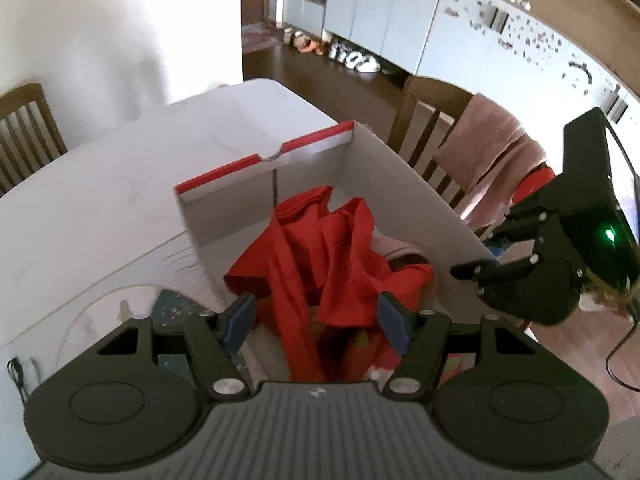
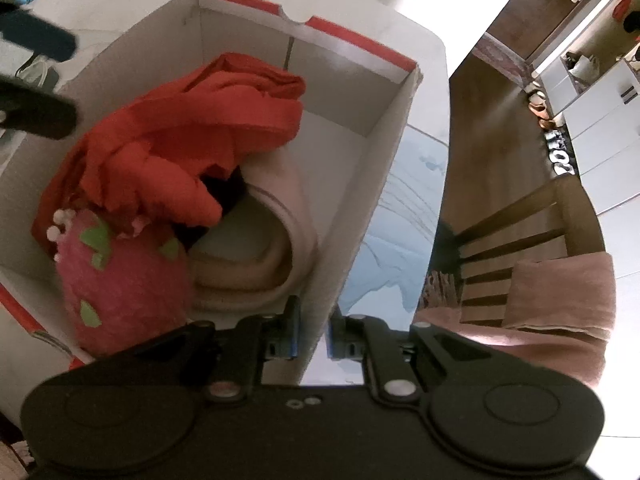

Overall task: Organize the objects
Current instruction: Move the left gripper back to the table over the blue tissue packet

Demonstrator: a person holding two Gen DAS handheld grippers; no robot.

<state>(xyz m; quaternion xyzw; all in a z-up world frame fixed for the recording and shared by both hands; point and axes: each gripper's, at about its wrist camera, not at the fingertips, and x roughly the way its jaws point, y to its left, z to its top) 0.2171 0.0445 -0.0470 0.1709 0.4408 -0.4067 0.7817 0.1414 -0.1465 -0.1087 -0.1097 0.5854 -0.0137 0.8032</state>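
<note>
Here the white cardboard box (image 2: 362,184) with its red rim sits open on the white table (image 1: 100,184), its long axis running away from both cameras toward the far notched end. Inside it, the red cloth (image 1: 320,256) lies heaped on top, directly ahead of and just below the left gripper (image 1: 318,320), whose blue-padded fingers are spread wide on either side of the fabric without visibly touching it. The left hand is therefore the nearer one to the cloth; I judge any tucking or pressing down falls to it. Under the cloth, in the right wrist view, a rolled beige-pink towel (image 2: 260,256) fills the right side and a pink plush toy (image 2: 120,284) with green patches fills the near left corner. The right gripper (image 2: 311,336) straddles the box's near right wall, one finger inside and one outside, pinching the cardboard or very nearly so. No brand, label or readable writing shows on the box or its contents.
</note>
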